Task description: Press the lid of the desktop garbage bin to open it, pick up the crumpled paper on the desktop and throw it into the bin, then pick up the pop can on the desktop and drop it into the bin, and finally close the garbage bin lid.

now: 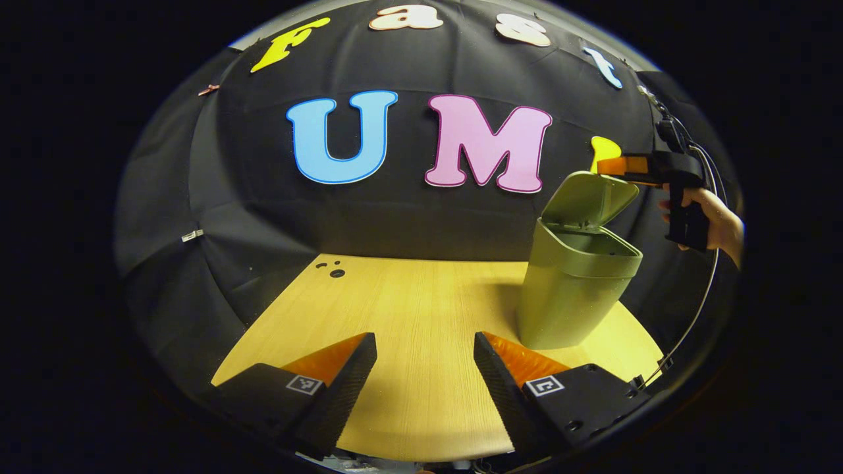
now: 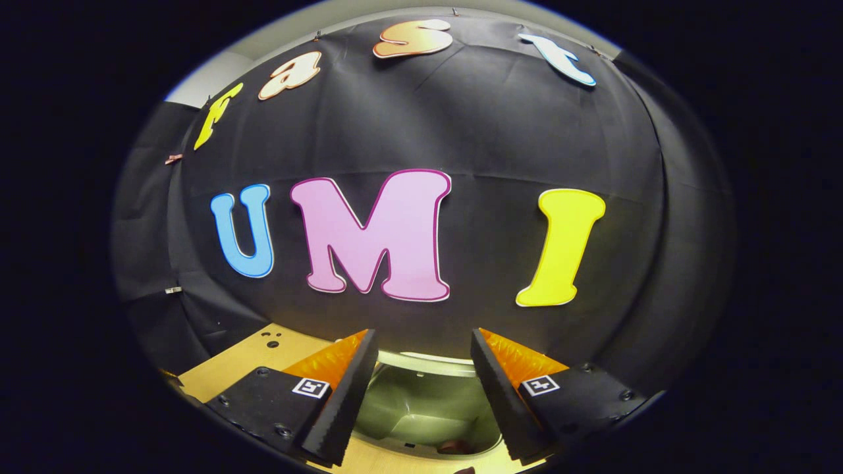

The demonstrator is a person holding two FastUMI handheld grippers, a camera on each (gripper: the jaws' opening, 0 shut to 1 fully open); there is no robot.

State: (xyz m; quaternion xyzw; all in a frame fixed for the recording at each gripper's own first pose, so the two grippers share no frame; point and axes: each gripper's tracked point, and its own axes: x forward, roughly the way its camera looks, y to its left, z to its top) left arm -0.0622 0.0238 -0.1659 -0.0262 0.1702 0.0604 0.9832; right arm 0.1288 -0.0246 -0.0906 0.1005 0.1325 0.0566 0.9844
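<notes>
The green bin (image 1: 568,296) stands on the right side of the wooden table (image 1: 408,296), its lid (image 1: 588,197) tilted up and open. A hand (image 1: 718,220) holds my right gripper (image 1: 609,164) just above the lid's top edge. In the right gripper view, the right gripper (image 2: 423,336) is open and looks down into the bin's mouth (image 2: 421,401). A small dark reddish thing (image 2: 454,446) lies inside; I cannot tell what it is. My left gripper (image 1: 425,337) hovers open over the table's near part, left of the bin, with nothing between its fingers.
A few small holes (image 1: 332,268) mark the table's back left corner. A thin cable (image 1: 698,316) hangs from the right gripper down past the bin's right side. The black cloth wall closes in behind the table.
</notes>
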